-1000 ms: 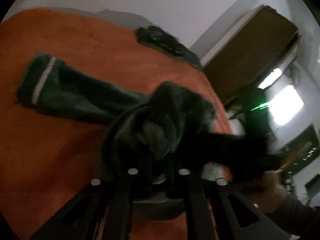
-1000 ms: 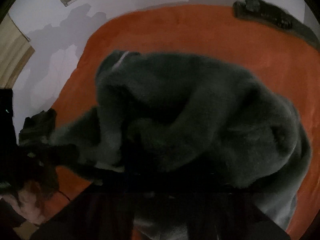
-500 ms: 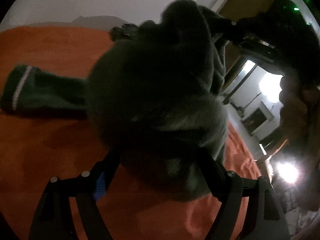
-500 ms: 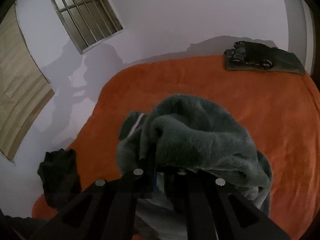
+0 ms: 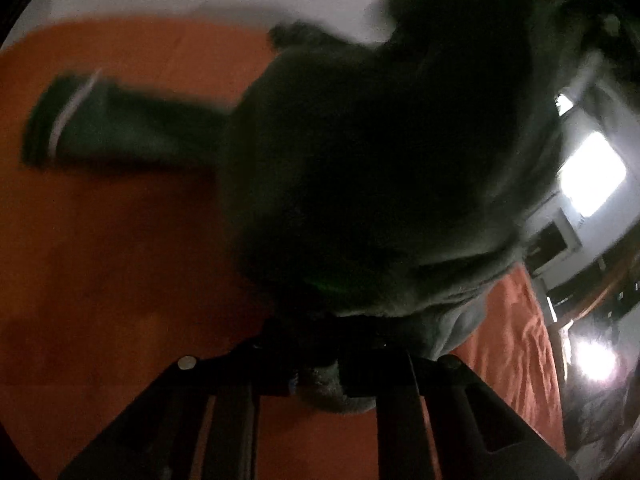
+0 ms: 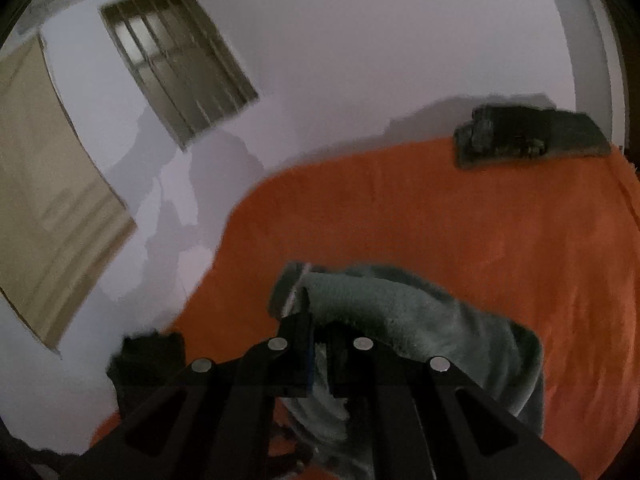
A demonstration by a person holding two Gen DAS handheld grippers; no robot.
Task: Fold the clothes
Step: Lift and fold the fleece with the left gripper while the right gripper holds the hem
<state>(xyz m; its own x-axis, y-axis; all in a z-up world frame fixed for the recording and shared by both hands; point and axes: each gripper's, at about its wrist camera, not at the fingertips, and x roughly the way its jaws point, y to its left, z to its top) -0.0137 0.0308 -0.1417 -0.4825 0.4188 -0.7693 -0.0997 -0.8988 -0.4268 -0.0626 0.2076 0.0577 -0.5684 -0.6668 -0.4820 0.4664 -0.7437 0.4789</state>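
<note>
Grey-green fleece garment point(image 5: 380, 168) occupies most of the left wrist view, bunched and raised above the orange bedspread point(image 5: 112, 264). One sleeve with a pale striped cuff point(image 5: 60, 120) extends from the bunch toward the left and lies on the bedspread. Left gripper point(image 5: 320, 376): the two fingers stand a moderate distance apart with a fold of the garment lying between them at the base; the tips are covered by fabric and the picture is dark and blurred, so whether the fingers pinch the fabric cannot be told. Right gripper point(image 6: 320, 354): the fingers are drawn close together, with a narrow strip of the garment point(image 6: 420, 320) clamped between them. In the right wrist view the garment hangs over and behind the fingers in a rolled mass, its striped cuff point(image 6: 294, 280) just beyond the fingertips. The bedspread point(image 6: 460, 220) lies under and beyond the garment. A dark folded item point(image 6: 528, 136) rests at the far edge of the bedspread, against the white wall point(image 6: 360, 40). A second dark item point(image 6: 152, 356) sits at the left edge of the bedspread, near the gripper. A barred window point(image 6: 176, 60) is set in the wall above the bedspread.
</note>
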